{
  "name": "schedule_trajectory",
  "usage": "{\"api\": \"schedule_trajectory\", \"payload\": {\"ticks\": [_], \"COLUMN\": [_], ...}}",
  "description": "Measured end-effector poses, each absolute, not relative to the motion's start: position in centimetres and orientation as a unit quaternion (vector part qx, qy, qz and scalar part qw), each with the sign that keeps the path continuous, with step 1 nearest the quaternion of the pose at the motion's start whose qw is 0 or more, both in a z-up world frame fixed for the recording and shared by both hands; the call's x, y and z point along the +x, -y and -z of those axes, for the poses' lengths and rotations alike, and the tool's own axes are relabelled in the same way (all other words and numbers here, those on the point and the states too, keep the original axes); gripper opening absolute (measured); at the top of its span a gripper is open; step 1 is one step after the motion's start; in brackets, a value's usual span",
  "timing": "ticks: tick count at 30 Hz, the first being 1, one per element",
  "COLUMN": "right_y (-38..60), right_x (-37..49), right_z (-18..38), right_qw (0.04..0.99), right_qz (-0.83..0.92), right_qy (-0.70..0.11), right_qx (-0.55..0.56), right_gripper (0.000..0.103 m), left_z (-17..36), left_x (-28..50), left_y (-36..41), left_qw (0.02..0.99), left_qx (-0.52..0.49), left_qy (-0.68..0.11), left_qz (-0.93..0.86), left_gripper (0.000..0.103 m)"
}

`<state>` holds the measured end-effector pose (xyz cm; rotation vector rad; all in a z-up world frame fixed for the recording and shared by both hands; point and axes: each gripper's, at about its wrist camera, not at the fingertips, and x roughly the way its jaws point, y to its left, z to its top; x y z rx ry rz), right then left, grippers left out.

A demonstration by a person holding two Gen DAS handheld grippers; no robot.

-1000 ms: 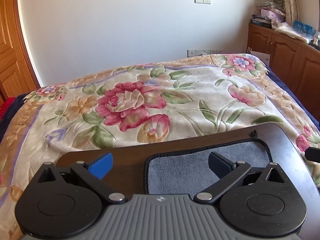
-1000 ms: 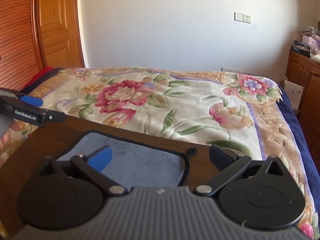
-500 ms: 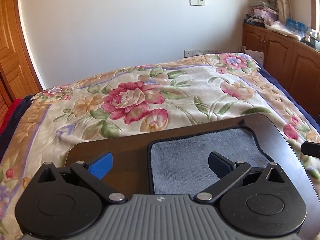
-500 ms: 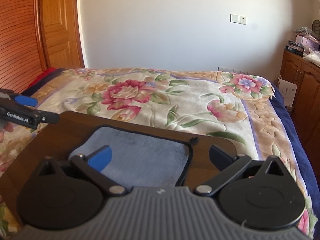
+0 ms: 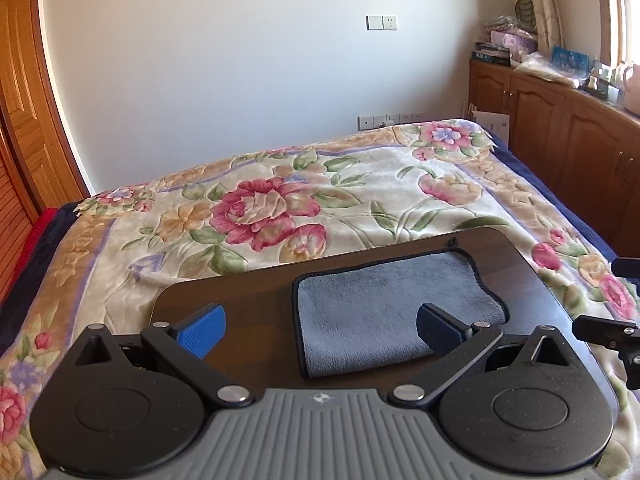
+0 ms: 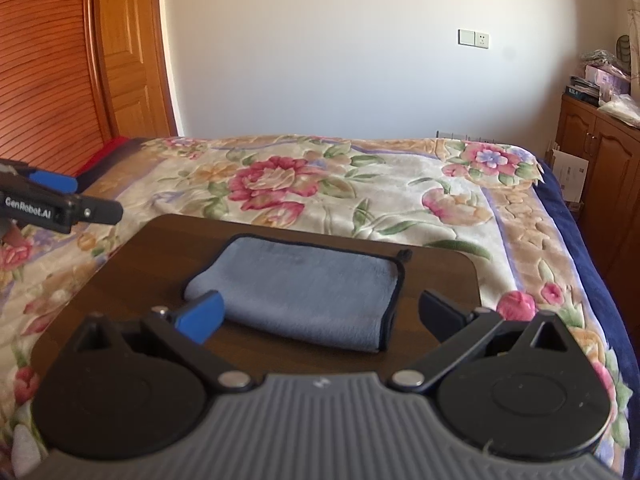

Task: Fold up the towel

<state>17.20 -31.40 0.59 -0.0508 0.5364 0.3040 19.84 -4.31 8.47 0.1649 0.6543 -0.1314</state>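
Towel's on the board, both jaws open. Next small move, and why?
Probably none beyond easing both grippers away. The gray towel already lies doubled on the dark board, folded edge at one side, bound edges stacked at the other. Left gripper and right gripper are open, holding nothing.

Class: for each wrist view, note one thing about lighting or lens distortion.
Left wrist view: the door frame bows from fisheye distortion, and the window is blown out. Right wrist view: even daylight, the towel sharp, the louvered door curved at the edge.
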Motion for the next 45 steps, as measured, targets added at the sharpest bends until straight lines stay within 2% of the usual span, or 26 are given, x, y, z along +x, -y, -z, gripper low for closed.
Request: {"api": "schedule_trajectory", "payload": {"ticks": [17, 33, 45], "right_y": [30.4, 29.9, 29.9], "right_x": [12.2, 8.9, 7.1], "right_z": [-1.7, 0.5, 2.4], "right_qw": [0.955, 0.955, 0.957], "right_qz": [-0.152, -0.14, -0.123], "right_qy": [-0.252, -0.26, -0.262], "right_qx": [-0.028, -0.02, 0.003], "right_gripper": [0.103, 0.103, 0.103], "left_z": [-7.6, -5.5, -2.0], "left_x": [13.4, 8.8, 6.4], "left_y": [2.8, 2.2, 1.2], "left_qw": [0.941, 0.941, 0.936], "left_qx": [0.079, 0.053, 0.04], "left_qy": [-0.324, -0.332, -0.349], "left_qz": [0.049, 0.041, 0.022], "left_gripper": [0.1, 0.1, 0.1]}}
